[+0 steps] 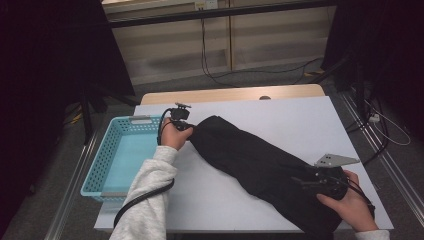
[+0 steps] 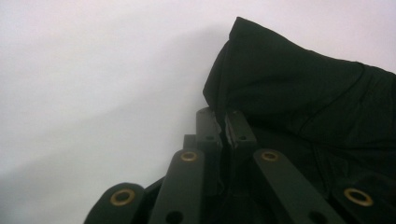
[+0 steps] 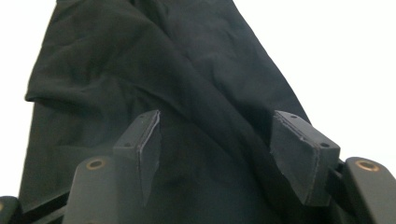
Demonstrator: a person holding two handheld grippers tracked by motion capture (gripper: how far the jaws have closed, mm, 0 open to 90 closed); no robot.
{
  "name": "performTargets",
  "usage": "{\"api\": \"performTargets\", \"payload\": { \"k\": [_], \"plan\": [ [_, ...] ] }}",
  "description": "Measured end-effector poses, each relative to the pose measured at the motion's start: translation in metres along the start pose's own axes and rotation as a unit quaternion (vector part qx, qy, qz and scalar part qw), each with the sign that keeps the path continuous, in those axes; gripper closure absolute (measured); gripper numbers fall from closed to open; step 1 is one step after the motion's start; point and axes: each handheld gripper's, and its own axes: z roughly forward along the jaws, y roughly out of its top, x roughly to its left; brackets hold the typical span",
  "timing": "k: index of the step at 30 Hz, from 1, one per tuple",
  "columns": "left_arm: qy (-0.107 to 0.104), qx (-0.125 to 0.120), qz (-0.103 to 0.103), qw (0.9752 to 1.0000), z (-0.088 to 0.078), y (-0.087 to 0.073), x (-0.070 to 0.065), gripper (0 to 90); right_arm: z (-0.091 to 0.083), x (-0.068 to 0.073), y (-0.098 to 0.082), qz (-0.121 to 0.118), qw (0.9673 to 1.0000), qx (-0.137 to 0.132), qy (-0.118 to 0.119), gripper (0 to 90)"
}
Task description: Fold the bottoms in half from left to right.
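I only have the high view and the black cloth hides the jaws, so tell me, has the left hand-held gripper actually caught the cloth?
Observer: Yes. In the left gripper view the left hand-held gripper is shut on an edge fold of the black garment.
Operator: And the right one?
Observer: The right hand-held gripper stands open, its pads apart above the garment, pinching nothing.
Operator: Is that end flat?
Observer: No, the right gripper view shows creases and a folded ridge there.

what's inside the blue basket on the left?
Nothing that shows: the blue basket has a bare floor in the high view. The person's left sleeve covers its near right corner, so that part cannot be checked. The black garment lies beside it on the table.
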Motion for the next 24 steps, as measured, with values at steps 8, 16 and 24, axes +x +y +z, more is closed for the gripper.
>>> {"api": "performTargets", "payload": {
  "k": [8, 16, 24],
  "plan": [
    [0.013, -0.003, 0.002, 0.9999, -0.001, 0.002, 0.006, 86.2, 0.006, 0.004, -0.001, -0.004, 1.0000, 0.008, 0.004, 33.0],
    [0.024, -0.007, -0.004, 0.9997, 0.008, 0.002, 0.011, 85.5, 0.004, -0.001, -0.003, 0.007, 1.0000, 0.002, 0.002, 32.1],
    [0.045, -0.019, 0.002, 0.9988, 0.016, 0.000, 0.013, 41.7, 0.005, 0.003, -0.002, 0.001, 1.0000, 0.002, 0.009, 32.1]
  ]
}}
